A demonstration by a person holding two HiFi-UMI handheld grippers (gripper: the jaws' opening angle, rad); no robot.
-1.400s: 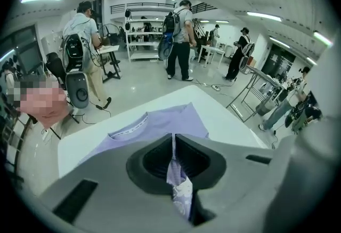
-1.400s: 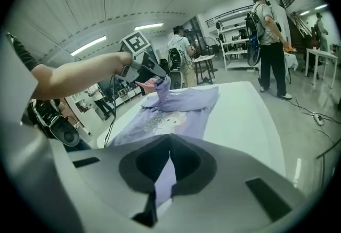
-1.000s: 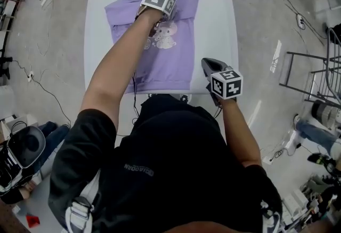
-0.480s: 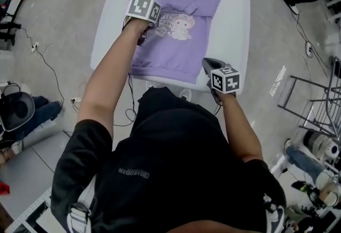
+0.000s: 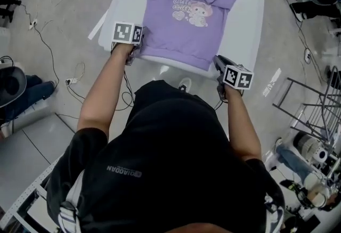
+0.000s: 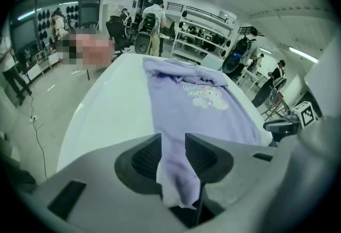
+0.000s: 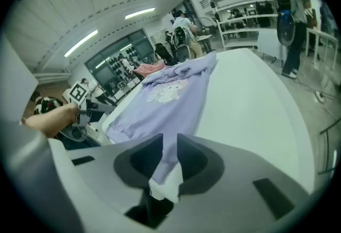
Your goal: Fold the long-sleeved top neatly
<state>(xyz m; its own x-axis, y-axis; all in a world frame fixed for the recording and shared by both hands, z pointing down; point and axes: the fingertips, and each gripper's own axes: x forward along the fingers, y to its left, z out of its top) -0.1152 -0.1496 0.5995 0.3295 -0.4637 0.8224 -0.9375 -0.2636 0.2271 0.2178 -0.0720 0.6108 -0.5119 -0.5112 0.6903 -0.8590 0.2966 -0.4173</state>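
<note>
left gripper view showed the left gripper [image 6: 173, 141] with fingers apart, a bottom corner of the purple top [image 6: 197, 114] loose between them. the right gripper [image 7: 169, 144] had just been opening its fingers round the other corner. the top lay flat on the counter [image 5: 243, 29]. any pull now could lose it

Head looks down; gripper views share top [image 5: 186, 34]

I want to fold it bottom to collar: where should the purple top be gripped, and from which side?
Probably best at the hem, at its two near corners, coming from the near edge of the table. The purple top lies flat, collar far, and its hem runs straight along that edge.
</note>
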